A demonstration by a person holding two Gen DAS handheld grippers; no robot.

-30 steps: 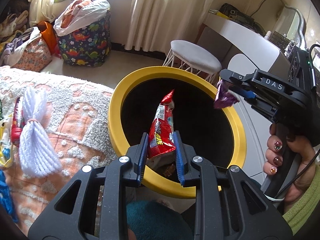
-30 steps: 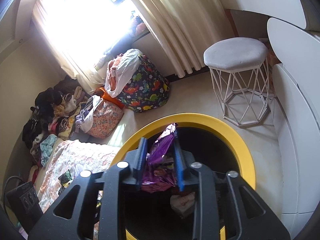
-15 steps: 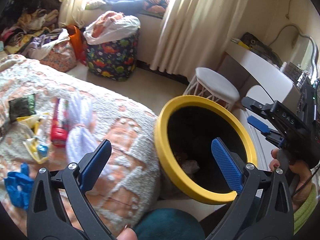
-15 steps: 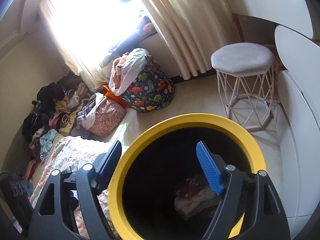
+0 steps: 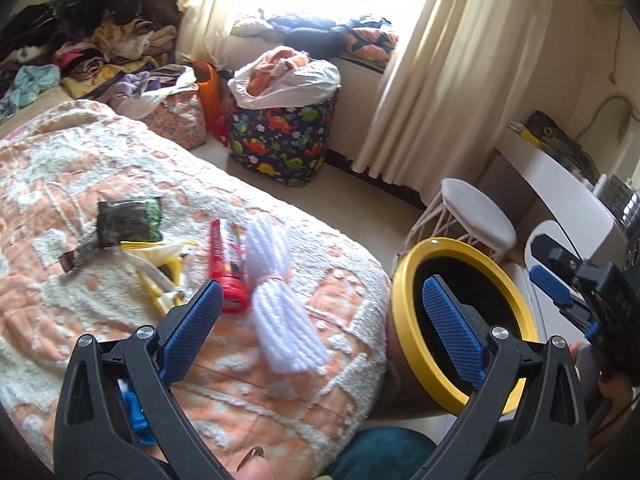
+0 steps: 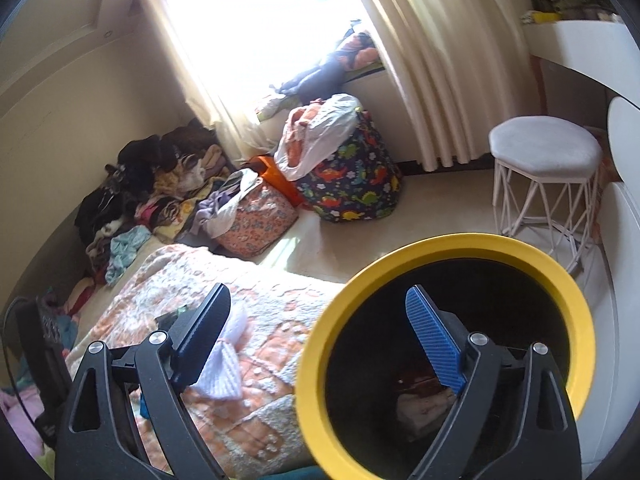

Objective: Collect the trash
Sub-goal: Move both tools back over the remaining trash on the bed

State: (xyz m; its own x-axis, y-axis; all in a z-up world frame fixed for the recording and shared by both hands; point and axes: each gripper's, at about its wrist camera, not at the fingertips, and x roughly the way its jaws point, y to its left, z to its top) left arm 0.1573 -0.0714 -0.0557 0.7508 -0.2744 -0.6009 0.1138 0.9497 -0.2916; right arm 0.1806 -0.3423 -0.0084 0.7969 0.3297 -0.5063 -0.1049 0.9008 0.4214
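A yellow-rimmed black bin (image 5: 408, 344) stands beside the bed; it also shows in the right wrist view (image 6: 576, 300), with wrappers at its bottom (image 6: 420, 396). On the blanket (image 5: 60, 184) lie a red wrapper (image 5: 226, 260), a dark green packet (image 5: 128, 220), yellow packaging (image 5: 160, 264) and a blue item (image 5: 132, 412). A white yarn bundle (image 5: 280, 304) lies beside the red wrapper. My left gripper (image 5: 320, 332) is open and empty above the blanket's edge. My right gripper (image 6: 320, 344) is open and empty over the bin's left rim; it shows in the left wrist view (image 5: 560, 284).
A white stool (image 6: 544, 152) stands behind the bin, with a white desk (image 5: 560, 176) to the right. A dinosaur-print bag (image 5: 280, 140), a floral bag (image 6: 256, 216) and a clothes pile (image 5: 80, 48) sit by the window. A teal mat (image 5: 384, 452) lies below.
Both grippers opened and dropped their wrappers into the bin. The left gripper has swung left over the blanket; the right has shifted left over the bin's rim.
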